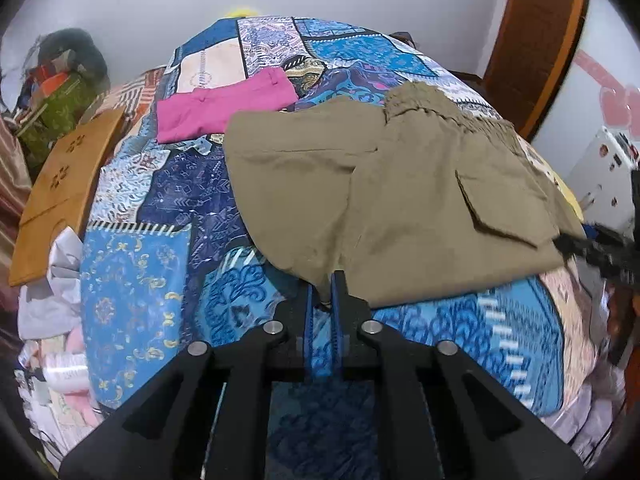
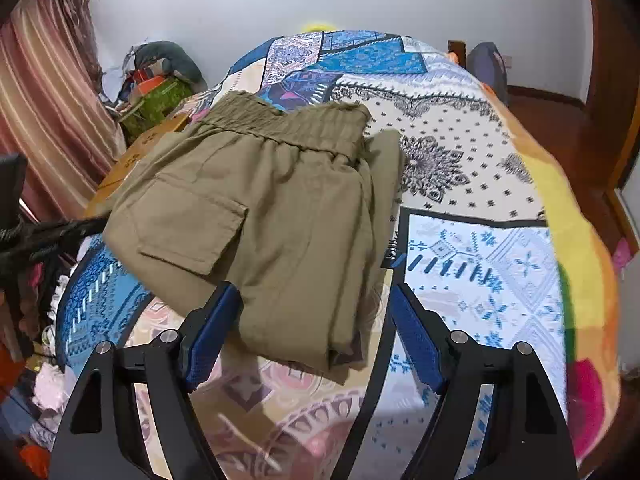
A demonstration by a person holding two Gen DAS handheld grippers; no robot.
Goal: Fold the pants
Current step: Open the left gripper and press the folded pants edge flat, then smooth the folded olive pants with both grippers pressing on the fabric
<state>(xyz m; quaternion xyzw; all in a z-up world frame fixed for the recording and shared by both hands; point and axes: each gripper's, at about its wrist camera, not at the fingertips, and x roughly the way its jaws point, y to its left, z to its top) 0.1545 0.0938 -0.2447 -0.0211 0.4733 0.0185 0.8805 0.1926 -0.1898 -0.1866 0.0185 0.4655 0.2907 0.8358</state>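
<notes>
The olive-khaki cotton cargo pants [image 1: 400, 192] are lying on the patchwork-printed blue and white bedspread [image 1: 132, 292], already doubled leg over leg, with the elastic waistband [image 2: 288, 124] at the far end. The left gripper [image 1: 326, 292] is pinching the near fabric edge between nearly closed jaws, which suggests a further fold is underway. The right gripper [image 2: 316, 304] is hovering with jaws standing wide apart, straddling the near end of the pants without pressing it. The final compact fold appears to be outstanding. A folded magenta garment [image 1: 224, 108] is resting farther up the bed. White walls, a striped curtain [image 2: 44, 92] and a wooden door frame [image 1: 536, 40] are surrounding the bed.
</notes>
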